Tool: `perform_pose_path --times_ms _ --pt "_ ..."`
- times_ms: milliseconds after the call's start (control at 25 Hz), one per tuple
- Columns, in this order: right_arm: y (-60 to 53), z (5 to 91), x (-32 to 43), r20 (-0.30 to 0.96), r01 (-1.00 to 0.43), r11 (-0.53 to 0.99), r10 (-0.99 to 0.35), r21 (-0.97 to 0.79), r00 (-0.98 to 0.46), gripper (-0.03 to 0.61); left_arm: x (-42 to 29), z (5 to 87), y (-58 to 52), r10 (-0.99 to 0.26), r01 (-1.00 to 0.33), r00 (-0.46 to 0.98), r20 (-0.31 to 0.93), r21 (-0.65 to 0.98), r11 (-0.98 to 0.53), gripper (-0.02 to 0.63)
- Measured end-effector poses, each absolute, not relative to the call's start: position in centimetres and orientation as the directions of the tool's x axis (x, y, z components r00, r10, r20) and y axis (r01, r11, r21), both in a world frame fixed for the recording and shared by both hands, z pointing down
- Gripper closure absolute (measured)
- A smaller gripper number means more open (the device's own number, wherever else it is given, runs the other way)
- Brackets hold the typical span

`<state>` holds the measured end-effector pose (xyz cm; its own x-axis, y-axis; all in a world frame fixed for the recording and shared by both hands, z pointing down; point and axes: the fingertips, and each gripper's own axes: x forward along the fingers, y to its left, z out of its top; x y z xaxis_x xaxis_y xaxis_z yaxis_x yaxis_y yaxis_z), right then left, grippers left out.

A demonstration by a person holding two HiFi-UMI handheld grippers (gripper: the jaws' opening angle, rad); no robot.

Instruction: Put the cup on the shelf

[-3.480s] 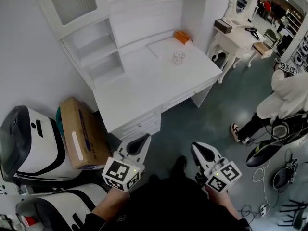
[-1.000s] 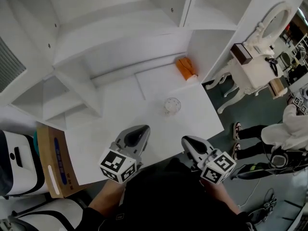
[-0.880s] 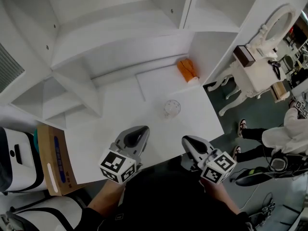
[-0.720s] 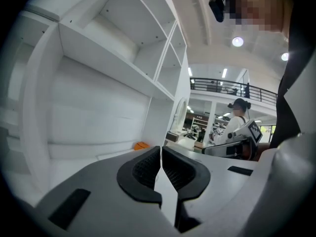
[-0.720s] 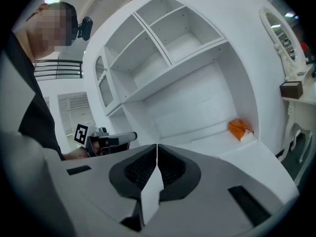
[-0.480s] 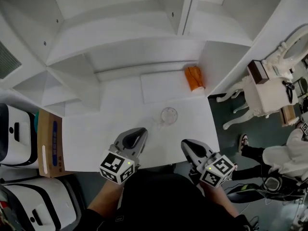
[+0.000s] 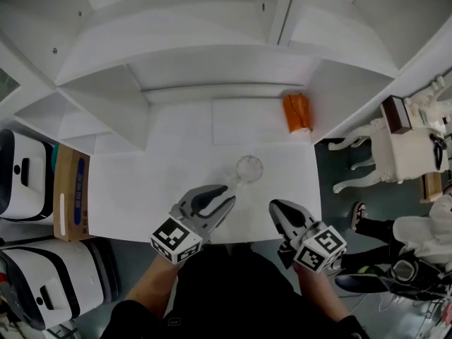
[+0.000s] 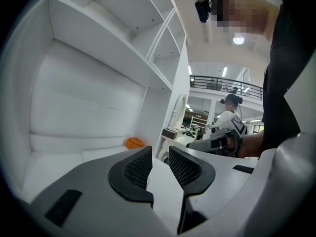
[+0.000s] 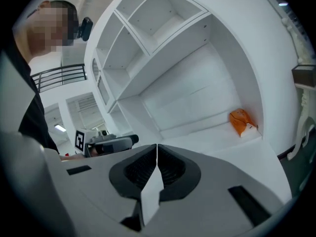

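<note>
The cup [image 7: 248,168], a small one of clear glass, stands upright on the white tabletop [image 7: 141,196], near the front edge and well apart from the orange packet [image 7: 298,111] that lies at the back corner. It is not yet touched, so the step in hand appears to be the approach before the grasp.

The left tongs [image 7: 224,195] are closest to it. Their tips point toward the cup and stop just short of it, on its near left side. Their jaws have just been opening and now stand partly apart. The left gripper view shows only bare tabletop in the gap between the two pads, so they hold nothing. The right tongs [image 7: 274,207] hover over the front edge of the tabletop, to the right of the cup. Their jaws are pressed together with nothing between them.

The next move probably calls for pushing the left tongs forward until one pad is on each side of the cup wall, and perhaps opening them a little more first. Then the jaws should close gently, because smooth glass may slip, and the cup should stay upright while it is lifted to the shelf [image 7: 183,44] above the tabletop.
</note>
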<state>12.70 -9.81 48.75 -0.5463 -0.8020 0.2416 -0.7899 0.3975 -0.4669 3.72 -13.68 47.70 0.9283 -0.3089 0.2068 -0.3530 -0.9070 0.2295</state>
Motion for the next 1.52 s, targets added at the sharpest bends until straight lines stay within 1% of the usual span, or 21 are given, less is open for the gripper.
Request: perform_pose_path --times_ms 120,400,560,720,920,1120,1520 --pt "-11.0 48.7 12.2 0.232 -0.784 0.397 -0.804 -0.477 -0.548 0.561 4.4 49.2 -14.1 -0.282 -0.331 0.936 0.212 0.253 -0.909 0.504" --pt "-12.0 52.3 12.0 0.301 -0.784 0.367 -0.775 -0.502 -0.555 0.561 5.3 54.1 -15.3 -0.243 -0.315 0.936 0.255 0.294 -0.903 0.488" --pt "-12.5 54.6 11.7 0.329 -0.773 0.356 -0.752 -0.525 -0.570 0.561 5.6 56.8 -16.3 -0.244 -0.322 0.931 0.270 0.299 -0.899 0.464" --pt "-13.2 56.1 11.3 0.355 -0.767 0.370 -0.724 -0.524 -0.591 0.561 6.1 59.8 -16.9 -0.220 -0.317 0.924 0.314 0.303 -0.899 0.437" --pt "-14.1 57.0 11.6 0.368 -0.777 0.365 -0.724 -0.512 -0.583 0.561 7.0 63.2 -16.8 -0.169 -0.283 0.923 0.346 0.312 -0.907 0.431" --pt "-13.2 58.8 11.5 0.415 -0.791 0.349 -0.705 -0.503 -0.575 0.561 8.0 66.3 -16.6 -0.125 -0.243 0.912 0.390 0.268 -0.932 0.425" --pt "-12.3 60.6 12.6 0.432 -0.807 0.275 -0.731 -0.522 -0.529 0.561 9.7 68.7 -15.5 0.004 -0.141 0.901 0.434 0.303 -0.942 0.425"
